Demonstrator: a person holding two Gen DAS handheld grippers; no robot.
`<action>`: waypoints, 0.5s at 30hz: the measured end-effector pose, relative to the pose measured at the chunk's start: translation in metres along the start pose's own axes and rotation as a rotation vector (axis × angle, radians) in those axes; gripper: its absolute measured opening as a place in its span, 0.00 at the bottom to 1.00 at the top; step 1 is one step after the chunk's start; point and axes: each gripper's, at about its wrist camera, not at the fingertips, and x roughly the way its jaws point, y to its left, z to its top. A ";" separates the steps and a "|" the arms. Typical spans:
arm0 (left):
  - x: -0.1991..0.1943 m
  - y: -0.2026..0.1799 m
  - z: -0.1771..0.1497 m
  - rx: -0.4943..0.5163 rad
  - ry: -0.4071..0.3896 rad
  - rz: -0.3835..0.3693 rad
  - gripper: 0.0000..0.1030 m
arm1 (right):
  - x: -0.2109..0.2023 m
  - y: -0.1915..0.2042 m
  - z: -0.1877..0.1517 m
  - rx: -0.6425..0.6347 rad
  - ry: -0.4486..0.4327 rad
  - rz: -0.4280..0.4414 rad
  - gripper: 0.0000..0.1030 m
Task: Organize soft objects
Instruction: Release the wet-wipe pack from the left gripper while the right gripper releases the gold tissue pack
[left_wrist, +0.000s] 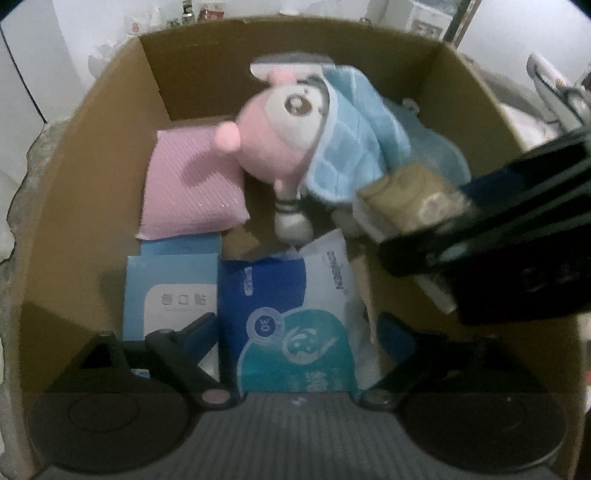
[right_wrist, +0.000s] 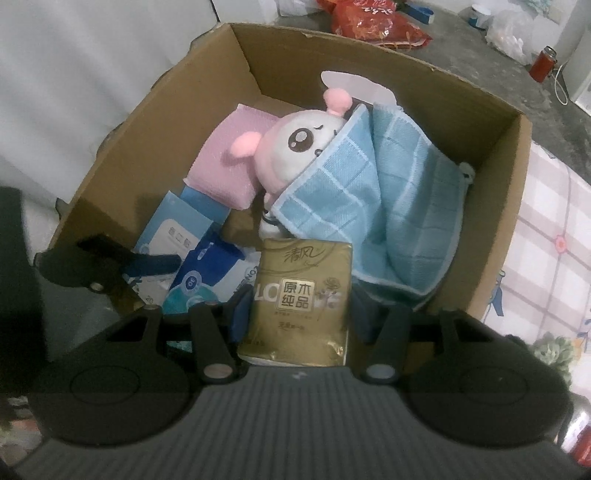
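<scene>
right wrist view: the right gripper clamps a gold foil-wrapped tissue pack above the open brown cardboard box, near its front. inside lie a pink plush toy, a blue checked cloth and a blue-and-white wipes packet. the left gripper stands wide, straddling that packet without pressing. this looks like the placing step; next, lower the pack into the bare gap by the cloth, then release.

1. I see the pink-and-white plush toy half buried under the light blue checked cloth.
2. The gold tissue pack is blurred in my left view.
</scene>
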 end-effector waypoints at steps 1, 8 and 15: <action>-0.004 0.003 0.000 -0.007 -0.006 -0.006 0.91 | 0.001 0.001 0.000 -0.002 0.003 -0.002 0.53; -0.014 0.007 0.001 -0.029 -0.010 -0.006 0.91 | 0.001 0.004 0.001 -0.020 -0.010 -0.033 0.59; -0.014 0.008 0.002 -0.052 -0.017 -0.007 0.91 | -0.017 -0.008 0.000 0.005 -0.059 -0.024 0.61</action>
